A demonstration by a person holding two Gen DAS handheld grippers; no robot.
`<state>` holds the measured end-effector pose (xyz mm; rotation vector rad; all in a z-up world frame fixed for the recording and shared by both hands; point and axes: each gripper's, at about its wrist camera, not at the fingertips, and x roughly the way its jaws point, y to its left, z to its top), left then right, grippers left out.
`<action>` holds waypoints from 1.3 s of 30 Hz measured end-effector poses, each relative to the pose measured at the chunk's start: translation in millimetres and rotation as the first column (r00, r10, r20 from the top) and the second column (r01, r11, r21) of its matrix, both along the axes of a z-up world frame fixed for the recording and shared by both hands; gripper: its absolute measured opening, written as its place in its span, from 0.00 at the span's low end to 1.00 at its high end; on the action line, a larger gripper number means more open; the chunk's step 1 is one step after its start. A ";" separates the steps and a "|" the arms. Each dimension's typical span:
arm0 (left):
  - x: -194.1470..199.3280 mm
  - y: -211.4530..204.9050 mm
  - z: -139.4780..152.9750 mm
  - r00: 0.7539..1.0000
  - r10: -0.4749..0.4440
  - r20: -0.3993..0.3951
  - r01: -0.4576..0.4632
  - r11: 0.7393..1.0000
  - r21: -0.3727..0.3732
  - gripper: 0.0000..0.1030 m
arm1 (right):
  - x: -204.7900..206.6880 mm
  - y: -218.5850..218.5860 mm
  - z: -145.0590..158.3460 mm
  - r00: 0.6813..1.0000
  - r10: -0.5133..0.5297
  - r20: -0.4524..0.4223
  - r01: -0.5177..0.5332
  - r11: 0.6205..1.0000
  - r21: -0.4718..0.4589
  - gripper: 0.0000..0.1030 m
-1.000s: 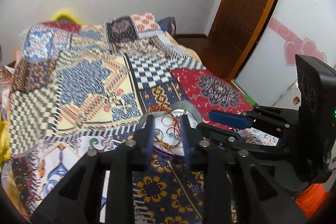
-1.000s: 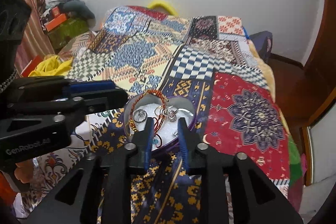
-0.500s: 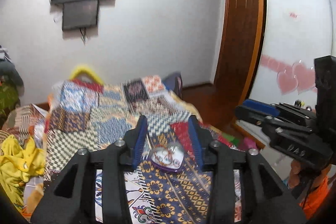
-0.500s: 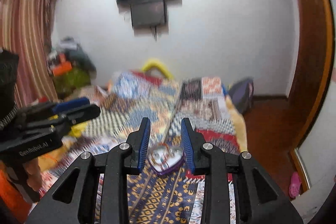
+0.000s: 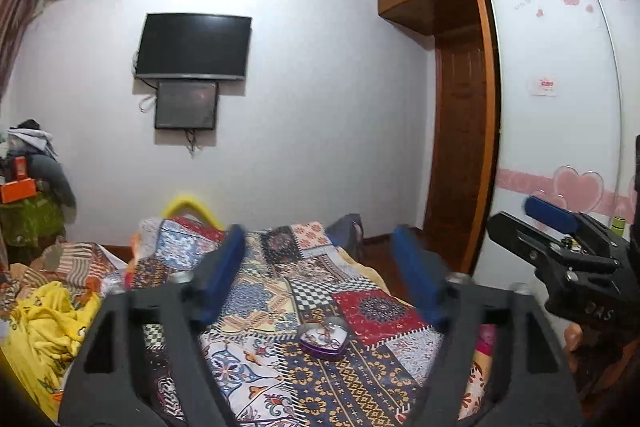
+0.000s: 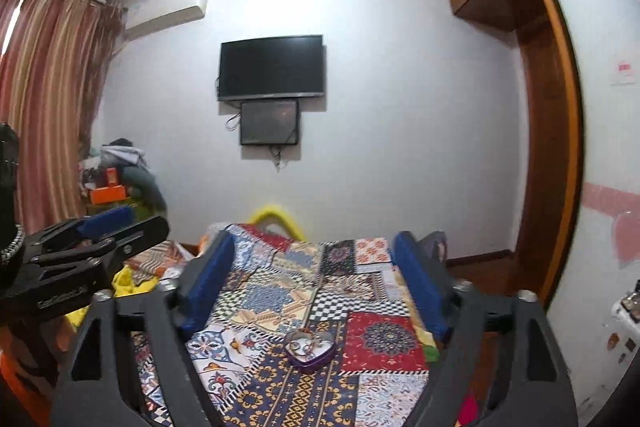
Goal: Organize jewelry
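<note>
Holding both grippers, left gripper [image 5: 320, 267] and right gripper [image 6: 316, 279], spread wide and empty, we judge the heart-shaped jewelry tin [image 6: 309, 347] ahead filled, sorting finished.

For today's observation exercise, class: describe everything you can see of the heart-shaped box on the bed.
The box is a small heart-shaped tin with a purple wall and a pale, silvery inside. It has no lid on and lies flat, open side up, on the patchwork quilt near the foot of the bed. Inside lie tangled jewelry pieces: rings and a reddish bracelet, too small to tell apart. Only the quilt touches it; both grippers are well clear.
</note>
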<state>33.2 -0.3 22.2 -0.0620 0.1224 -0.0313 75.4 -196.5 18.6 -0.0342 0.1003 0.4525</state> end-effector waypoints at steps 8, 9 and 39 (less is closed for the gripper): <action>-8.1 0.6 -5.3 0.999 0.034 0.001 -0.034 0.999 -0.004 0.94 | -0.2 -0.6 -5.3 0.999 -0.050 -0.010 0.050 0.999 0.011 0.98; -7.9 -0.1 -6.3 0.999 0.034 -0.001 -0.034 0.999 -0.001 0.94 | 0.0 -1.3 -5.8 0.999 -0.048 -0.016 0.048 0.999 0.013 0.98; -1.5 -6.3 -21.6 0.998 0.026 -0.060 -0.025 1.000 0.010 0.99 | -11.6 -6.6 -9.2 0.997 -0.058 -0.054 0.057 0.998 -0.023 0.99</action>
